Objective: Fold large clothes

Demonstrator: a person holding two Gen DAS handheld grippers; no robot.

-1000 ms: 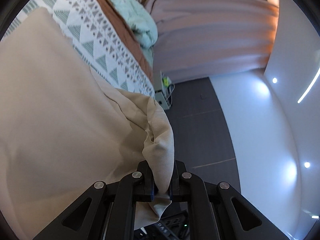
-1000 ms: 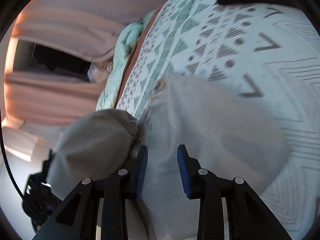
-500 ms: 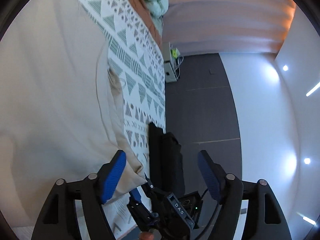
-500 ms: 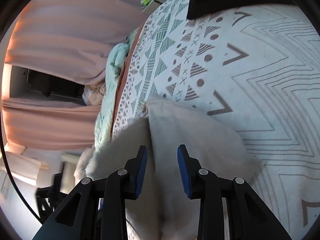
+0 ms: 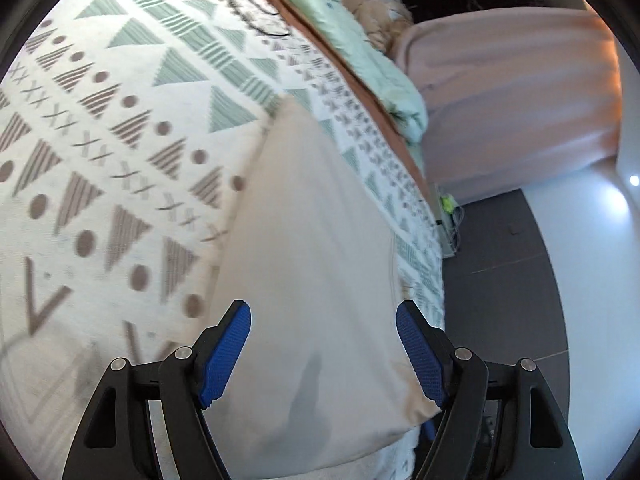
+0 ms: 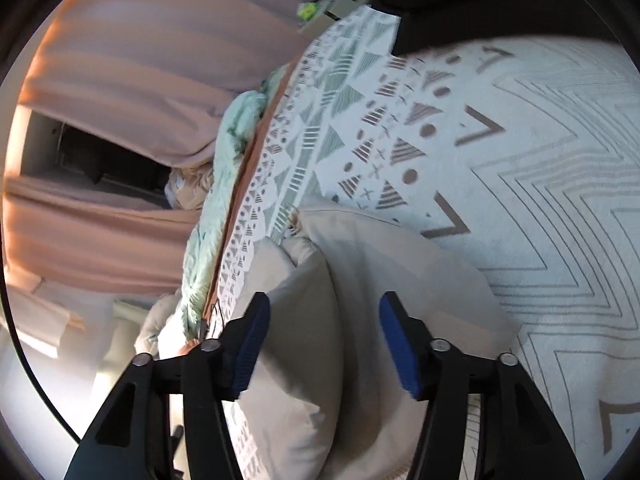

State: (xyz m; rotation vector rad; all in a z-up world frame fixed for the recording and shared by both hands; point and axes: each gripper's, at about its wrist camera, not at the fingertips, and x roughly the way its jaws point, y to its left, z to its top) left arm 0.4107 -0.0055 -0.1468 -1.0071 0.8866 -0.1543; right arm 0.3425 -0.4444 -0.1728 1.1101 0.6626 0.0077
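A beige garment (image 5: 312, 248) lies folded in a long strip on the patterned bedspread (image 5: 100, 152). My left gripper (image 5: 324, 350) is open and empty, hovering over the garment's near end with its blue pads on either side. In the right wrist view the same garment (image 6: 376, 280) lies folded with a raised fold along its left side. My right gripper (image 6: 324, 340) is open and empty just above it.
A mint green blanket (image 5: 360, 48) and a brown strip run along the bed's far edge. Pink curtains (image 5: 512, 92) hang beyond. Dark floor (image 5: 508, 280) lies to the right of the bed. A black object (image 6: 460, 4) lies at the bed's far corner.
My left gripper let go of the beige cloth and opened wide, then swung over the folded garment. My right gripper opened wider and stays over the garment.
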